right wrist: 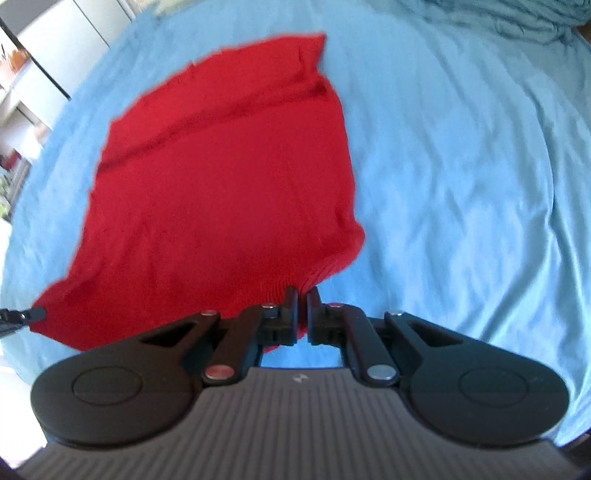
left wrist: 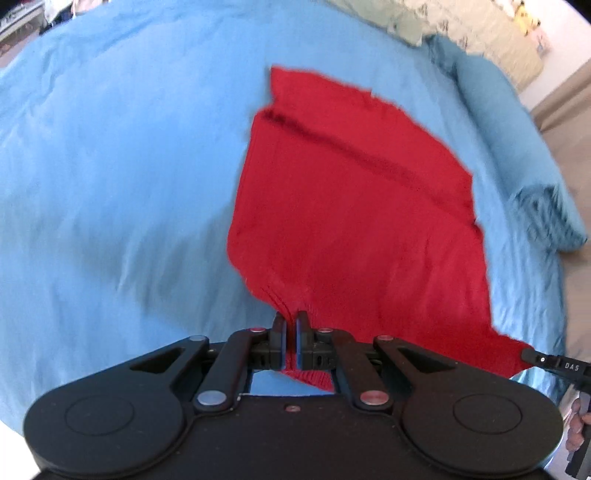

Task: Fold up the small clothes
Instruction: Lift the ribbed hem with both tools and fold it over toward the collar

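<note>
A red knitted garment (left wrist: 354,192) lies spread on a light blue bed sheet (left wrist: 110,166), with its near edge raised off the sheet. My left gripper (left wrist: 291,317) is shut on the near left corner of that edge. At the lower right of the left wrist view, the tip of the right gripper (left wrist: 532,357) pinches the other corner. In the right wrist view the red garment (right wrist: 221,177) stretches away from my right gripper (right wrist: 302,293), which is shut on its ribbed hem. The left gripper's tip (right wrist: 35,314) shows at the far left edge, holding the opposite corner.
The blue sheet (right wrist: 461,166) covers the bed all round the garment. A bunched blue blanket (left wrist: 532,177) lies along the bed's right edge. Pale patterned pillows (left wrist: 480,33) sit at the far end. Furniture and shelves (right wrist: 22,92) stand beyond the bed's left side.
</note>
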